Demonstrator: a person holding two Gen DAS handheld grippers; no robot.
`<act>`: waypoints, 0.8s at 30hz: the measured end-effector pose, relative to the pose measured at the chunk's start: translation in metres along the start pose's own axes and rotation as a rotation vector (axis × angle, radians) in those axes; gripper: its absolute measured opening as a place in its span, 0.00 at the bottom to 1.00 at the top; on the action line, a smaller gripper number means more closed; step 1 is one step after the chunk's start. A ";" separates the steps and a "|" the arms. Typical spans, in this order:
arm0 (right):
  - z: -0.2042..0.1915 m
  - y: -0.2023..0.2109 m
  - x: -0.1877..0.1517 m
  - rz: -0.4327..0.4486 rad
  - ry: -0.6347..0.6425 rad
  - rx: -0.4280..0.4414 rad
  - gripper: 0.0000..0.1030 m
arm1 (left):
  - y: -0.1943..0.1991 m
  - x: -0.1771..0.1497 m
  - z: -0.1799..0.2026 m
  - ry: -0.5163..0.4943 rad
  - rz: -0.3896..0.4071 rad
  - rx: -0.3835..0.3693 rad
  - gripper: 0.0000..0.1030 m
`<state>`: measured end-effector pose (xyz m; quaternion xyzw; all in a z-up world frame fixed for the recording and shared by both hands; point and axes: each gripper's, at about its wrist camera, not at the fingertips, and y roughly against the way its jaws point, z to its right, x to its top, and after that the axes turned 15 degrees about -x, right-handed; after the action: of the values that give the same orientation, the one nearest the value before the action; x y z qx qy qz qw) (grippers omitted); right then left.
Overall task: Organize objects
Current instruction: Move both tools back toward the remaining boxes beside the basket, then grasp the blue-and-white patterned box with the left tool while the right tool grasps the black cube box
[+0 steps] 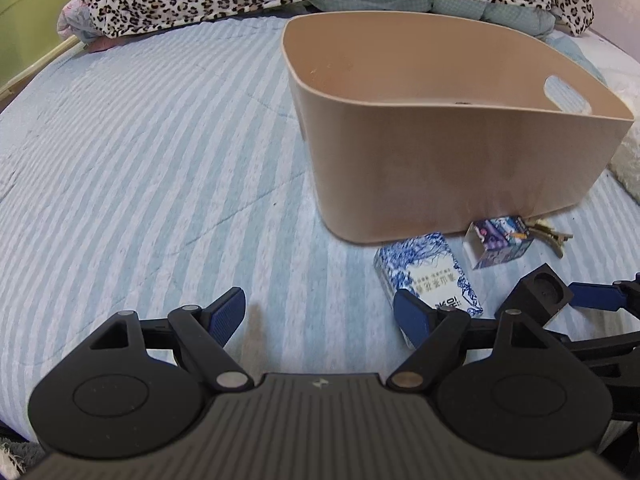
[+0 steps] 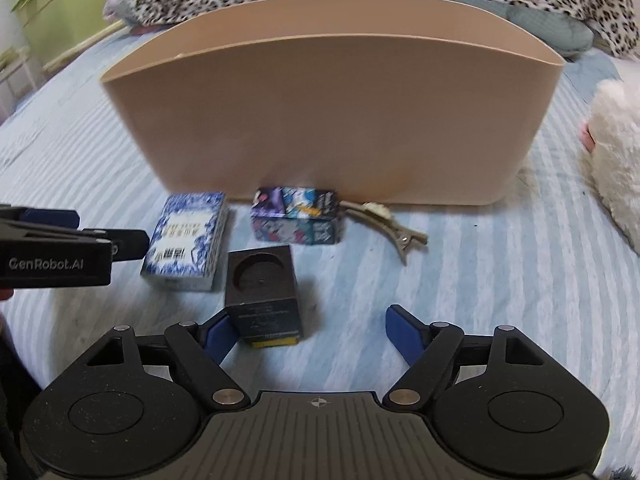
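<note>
Dark cube block at 11 o'clock of right gripper, touching its left finger.
Both grippers spread, grasping nothing; left gripper nearer blue-white box, at its 1 o'clock.

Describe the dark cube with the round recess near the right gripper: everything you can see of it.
The dark cube is matte black, wood or plastic by its look, with a shallow round recess in its top and faint print plus a yellow strip on its near face. It stands upright on the striped bedspread, in front of the blue-and-white box. The right gripper has open jaws; its left pad looks against the cube.
</note>
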<state>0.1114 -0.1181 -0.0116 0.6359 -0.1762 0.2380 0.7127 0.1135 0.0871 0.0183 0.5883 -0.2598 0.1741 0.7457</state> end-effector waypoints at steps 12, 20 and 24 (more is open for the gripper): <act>0.005 0.000 -0.007 0.027 0.001 -0.026 0.71 | -0.014 0.016 0.018 0.029 0.026 -0.073 0.80; 0.004 0.004 -0.015 0.044 -0.001 -0.043 0.67 | -0.037 0.011 0.019 0.068 -0.029 -0.181 0.80; 0.004 0.006 -0.020 0.050 0.001 -0.049 0.66 | -0.039 0.010 0.019 0.082 -0.022 -0.185 0.80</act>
<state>0.0919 -0.1235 -0.0173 0.6137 -0.1974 0.2518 0.7218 0.1403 0.0582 -0.0033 0.5123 -0.2374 0.1652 0.8086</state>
